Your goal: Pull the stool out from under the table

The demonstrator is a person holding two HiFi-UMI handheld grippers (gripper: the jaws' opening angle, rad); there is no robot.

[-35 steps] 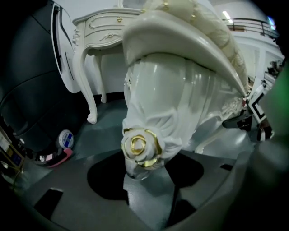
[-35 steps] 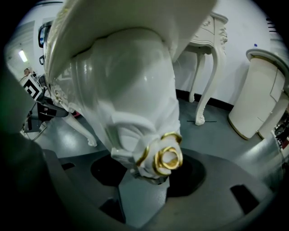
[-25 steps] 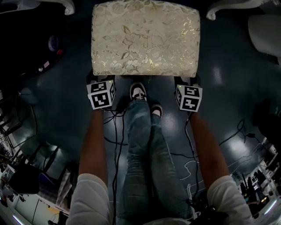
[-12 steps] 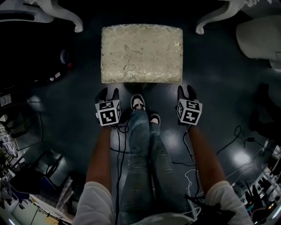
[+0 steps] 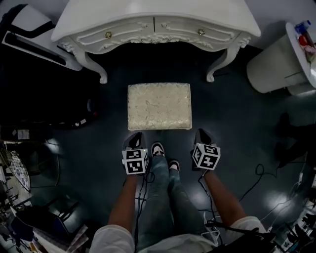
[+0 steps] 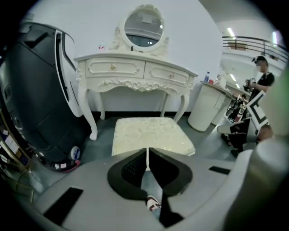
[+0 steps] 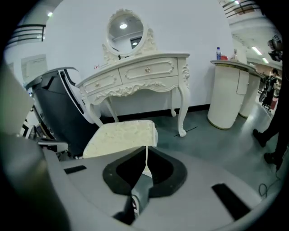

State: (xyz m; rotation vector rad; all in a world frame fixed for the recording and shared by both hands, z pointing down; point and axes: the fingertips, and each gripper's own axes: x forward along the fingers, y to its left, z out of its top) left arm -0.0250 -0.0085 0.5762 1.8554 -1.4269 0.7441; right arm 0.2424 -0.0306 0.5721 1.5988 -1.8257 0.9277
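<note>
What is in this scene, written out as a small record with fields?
Stool: cream cushioned seat, standing out from under the table
Table: white carved dressing table, beyond the stool
Left gripper: jaws have just been closing, now together, nothing between them
Right gripper: jaws together, nothing between them
Contact: neither gripper touches the stool

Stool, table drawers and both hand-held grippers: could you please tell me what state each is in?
Stool: upright, clear of the table, untouched.
Drawers: both shut.
Left hand-held gripper: jaws have just closed, nothing between them.
Right hand-held gripper: jaws have just closed, nothing between them.
</note>
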